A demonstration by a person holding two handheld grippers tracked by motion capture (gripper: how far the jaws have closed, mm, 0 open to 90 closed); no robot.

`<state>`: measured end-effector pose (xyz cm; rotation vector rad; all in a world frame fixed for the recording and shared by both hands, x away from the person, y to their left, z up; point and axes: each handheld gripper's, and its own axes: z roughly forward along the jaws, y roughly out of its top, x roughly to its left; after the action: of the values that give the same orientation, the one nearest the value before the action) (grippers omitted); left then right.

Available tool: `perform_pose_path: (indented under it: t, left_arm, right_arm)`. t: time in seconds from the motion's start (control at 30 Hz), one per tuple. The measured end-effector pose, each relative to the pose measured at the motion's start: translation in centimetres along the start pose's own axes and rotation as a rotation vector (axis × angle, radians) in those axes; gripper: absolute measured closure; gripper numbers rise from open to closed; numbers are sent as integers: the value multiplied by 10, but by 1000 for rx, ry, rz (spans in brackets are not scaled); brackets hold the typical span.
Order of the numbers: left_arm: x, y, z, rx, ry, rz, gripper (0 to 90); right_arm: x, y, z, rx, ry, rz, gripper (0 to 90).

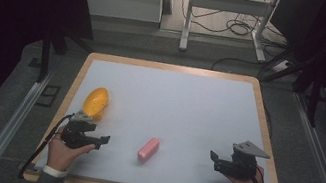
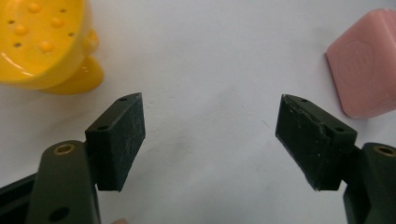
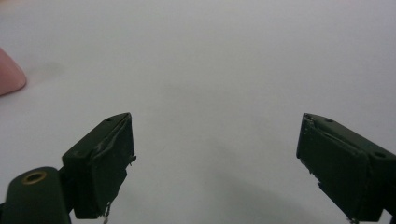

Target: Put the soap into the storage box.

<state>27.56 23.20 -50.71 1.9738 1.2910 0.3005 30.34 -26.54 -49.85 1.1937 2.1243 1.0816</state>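
A pink soap bar [image 1: 148,149] lies on the white table [image 1: 189,106], between the left hand-held gripper [image 1: 102,141] and the right hand-held gripper [image 1: 213,158], both with jaws wide open and empty. A yellow soap dish [image 1: 96,102] sits beyond and left of the bar. To grasp well, the left hand-held gripper should probably straddle the bar's narrow sides squarely before closing.

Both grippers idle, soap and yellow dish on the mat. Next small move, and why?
Probably ease the left gripper toward the pink soap. Its jaws stand wide open with nothing between them, the soap lies free on the mat just off its tips, and the yellow dish sits close behind it. The right gripper is open and farther off.
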Motion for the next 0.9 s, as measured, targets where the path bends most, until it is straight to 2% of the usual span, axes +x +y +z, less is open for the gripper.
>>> perform_pose_path:
  t: [0.17, 0.3, 0.47, 0.63, 0.7, 0.8, 0.9]
  left_arm:
    - [0, 0, -1, -4, -2, -5, 244]
    - [-1, 0, 0, 0, -7, 1, 250]
    - [-1, 0, -2, -18, -10, -13, 250]
    - [-1, 2, -5, -27, 11, -35, 257]
    - [-2, 3, -5, -20, 31, -31, 258]
    - [-5, 6, -5, -19, 36, -26, 258]
    - [-5, 7, -4, -8, 48, -27, 259]
  right_arm:
    - [-2, -3, -1, -11, -2, -10, 111]
    - [-4, -3, -4, -17, -1, 12, 113]
    - [-6, -4, -5, -24, -7, 24, 114]
    - [-8, -5, -5, -30, 14, 31, 114]
    - [-9, -6, -5, -28, 16, 26, 114]
    - [-11, -7, -3, -26, 17, 19, 114]
    - [-14, -8, -3, -18, 25, 36, 118]
